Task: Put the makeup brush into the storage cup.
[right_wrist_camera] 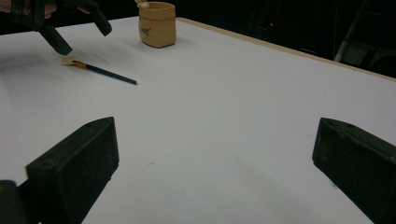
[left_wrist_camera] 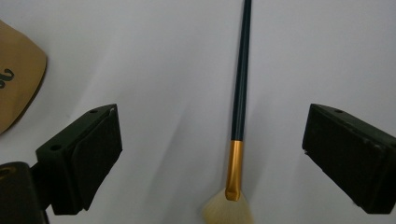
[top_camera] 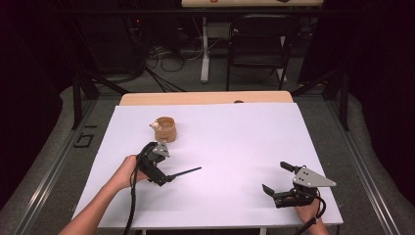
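A brush with a dark handle (top_camera: 186,172), gold ferrule and pale bristles lies flat on the white table (top_camera: 230,147). My left gripper (top_camera: 163,179) hangs just above its bristle end, open. In the left gripper view the brush (left_wrist_camera: 240,93) lies between the wide jaws of the left gripper (left_wrist_camera: 212,112), touching neither pad. The right gripper view shows the brush (right_wrist_camera: 105,72) under the left gripper (right_wrist_camera: 84,39). A tan pot (top_camera: 165,129) stands behind them. My right gripper (top_camera: 275,176) rests open near the front right, nothing between its jaws (right_wrist_camera: 217,126).
The tan pot (right_wrist_camera: 158,23) has a pale object at its rim (top_camera: 154,125), and its edge shows beside the left jaw (left_wrist_camera: 18,74). A wooden strip (top_camera: 205,98) borders the table's far side. A dark chair (top_camera: 257,44) stands on the floor beyond.
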A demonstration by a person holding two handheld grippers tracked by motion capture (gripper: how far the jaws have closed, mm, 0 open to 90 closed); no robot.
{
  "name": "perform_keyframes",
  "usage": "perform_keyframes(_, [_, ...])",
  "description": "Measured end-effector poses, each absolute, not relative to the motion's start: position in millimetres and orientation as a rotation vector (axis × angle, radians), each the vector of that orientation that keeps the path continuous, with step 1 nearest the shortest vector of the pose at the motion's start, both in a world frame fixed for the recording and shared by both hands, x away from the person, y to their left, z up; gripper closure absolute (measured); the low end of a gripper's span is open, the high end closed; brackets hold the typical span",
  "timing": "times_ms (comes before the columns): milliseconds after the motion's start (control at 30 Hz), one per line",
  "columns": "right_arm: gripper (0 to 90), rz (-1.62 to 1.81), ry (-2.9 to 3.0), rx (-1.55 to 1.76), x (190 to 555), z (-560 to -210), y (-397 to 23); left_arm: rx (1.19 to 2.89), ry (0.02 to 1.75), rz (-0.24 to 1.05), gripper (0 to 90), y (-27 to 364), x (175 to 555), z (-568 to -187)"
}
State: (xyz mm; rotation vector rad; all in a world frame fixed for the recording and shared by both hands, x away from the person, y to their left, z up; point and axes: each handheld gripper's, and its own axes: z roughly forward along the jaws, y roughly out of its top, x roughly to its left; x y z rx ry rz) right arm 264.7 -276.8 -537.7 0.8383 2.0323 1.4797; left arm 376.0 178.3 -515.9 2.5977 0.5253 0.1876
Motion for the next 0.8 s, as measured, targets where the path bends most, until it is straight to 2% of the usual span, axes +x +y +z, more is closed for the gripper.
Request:
perform_keyframes(233, [0.2,1.48,2.028,0.845,264,-538,-278,2.753,0.458,0.176,16.4,165,381,-512])
perform_keyframes(300, [0.2,1.479,2.028,0.845,264,-538,-278,2.773,0.444,0.171,25.6,163,382,-511])
perform_keyframes(500, [0.3,1.48,2.03,0.843,264,-537,-278,2.861,0.39,0.149,34.4,155,382,-510])
perform_keyframes(533, [0.4,1.473,2.038,0.844,264,-537,-278,2.892,0.372,0.137,39.6,152,383,-510])
perform_keyframes(767, [0.8,1.475,2.032,0.842,264,-537,-277,2.958,0.328,0.072,51.3,144,385,-509])
perform_keyframes(800, [1.1,1.473,2.032,0.842,264,-537,-277,2.973,0.322,0.048,55.6,142,386,-509])
